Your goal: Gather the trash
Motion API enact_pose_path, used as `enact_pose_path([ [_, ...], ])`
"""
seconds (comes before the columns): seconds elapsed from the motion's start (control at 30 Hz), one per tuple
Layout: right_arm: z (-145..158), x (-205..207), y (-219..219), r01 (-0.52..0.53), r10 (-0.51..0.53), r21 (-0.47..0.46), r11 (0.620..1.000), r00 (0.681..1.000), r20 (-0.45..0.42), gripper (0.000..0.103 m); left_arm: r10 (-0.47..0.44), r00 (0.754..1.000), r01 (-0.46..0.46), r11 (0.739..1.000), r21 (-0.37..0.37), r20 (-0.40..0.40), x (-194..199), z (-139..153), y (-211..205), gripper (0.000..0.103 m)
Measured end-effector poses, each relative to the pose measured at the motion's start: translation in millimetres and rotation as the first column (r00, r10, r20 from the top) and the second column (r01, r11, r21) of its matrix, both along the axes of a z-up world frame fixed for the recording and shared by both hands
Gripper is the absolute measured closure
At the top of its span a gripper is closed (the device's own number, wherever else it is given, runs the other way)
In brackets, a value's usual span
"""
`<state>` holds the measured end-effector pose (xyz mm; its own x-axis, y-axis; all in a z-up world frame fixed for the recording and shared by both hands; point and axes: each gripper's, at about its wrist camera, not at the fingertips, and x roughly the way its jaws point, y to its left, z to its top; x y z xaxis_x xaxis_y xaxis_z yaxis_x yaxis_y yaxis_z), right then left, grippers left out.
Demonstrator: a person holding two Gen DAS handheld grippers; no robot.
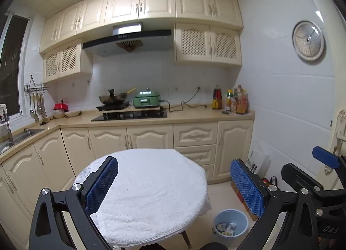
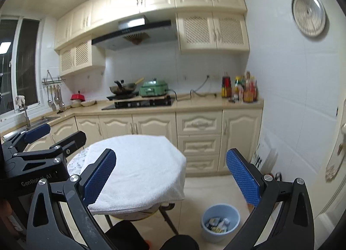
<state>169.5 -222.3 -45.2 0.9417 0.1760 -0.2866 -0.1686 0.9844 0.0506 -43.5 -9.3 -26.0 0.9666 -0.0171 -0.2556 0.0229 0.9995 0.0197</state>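
A light blue bin (image 1: pixel 230 224) stands on the floor right of the round table, with several small wrappers and packets (image 1: pixel 226 228) lying inside it; the right wrist view shows the same bin (image 2: pixel 220 221) and its trash (image 2: pixel 217 224). A white towel (image 1: pixel 149 193) covers the round table, and nothing rests on the towel (image 2: pixel 138 170). My left gripper (image 1: pixel 174 185) hovers open above the table, nothing between its blue pads. My right gripper (image 2: pixel 170 176) is open too and holds nothing. Each gripper shows at the edge of the other's view, left gripper (image 2: pixel 40 139), right gripper (image 1: pixel 311 170).
Cream kitchen cabinets (image 1: pixel 151 139) run along the back and left, with a counter carrying a wok, a green cooker (image 1: pixel 147 99) and sauce bottles (image 1: pixel 235 101). A sink (image 1: pixel 17 136) is at far left. A bag and boxes sit by the right wall (image 1: pixel 257 163). A door handle (image 2: pixel 342 133) is at right.
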Motion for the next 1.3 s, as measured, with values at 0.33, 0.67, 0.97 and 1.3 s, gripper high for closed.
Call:
enact_pose_path([
  [0.33,10,-17,0,-0.003,0.003,0.001,1.0,0.999,0.051,0.0,0.028,0.997,-0.028,1.0,0.003,0.067,-23,-24,-22,0.001],
  [0.67,10,-21,2,-0.008,0.008,0.005,1.0,0.998,0.058,0.0,0.034,0.997,-0.034,0.999,-0.001,0.068,3,-26,-29,0.001],
  [0.97,9,-21,-3,-0.008,0.007,0.005,1.0,0.999,0.053,0.0,0.038,0.997,-0.038,0.999,0.0,0.06,26,-14,-36,0.001],
  [1.3,6,-17,-7,-0.001,0.0,0.009,1.0,0.999,0.034,0.0,0.031,0.999,-0.031,1.0,0.004,0.042,40,-11,-34,0.001],
])
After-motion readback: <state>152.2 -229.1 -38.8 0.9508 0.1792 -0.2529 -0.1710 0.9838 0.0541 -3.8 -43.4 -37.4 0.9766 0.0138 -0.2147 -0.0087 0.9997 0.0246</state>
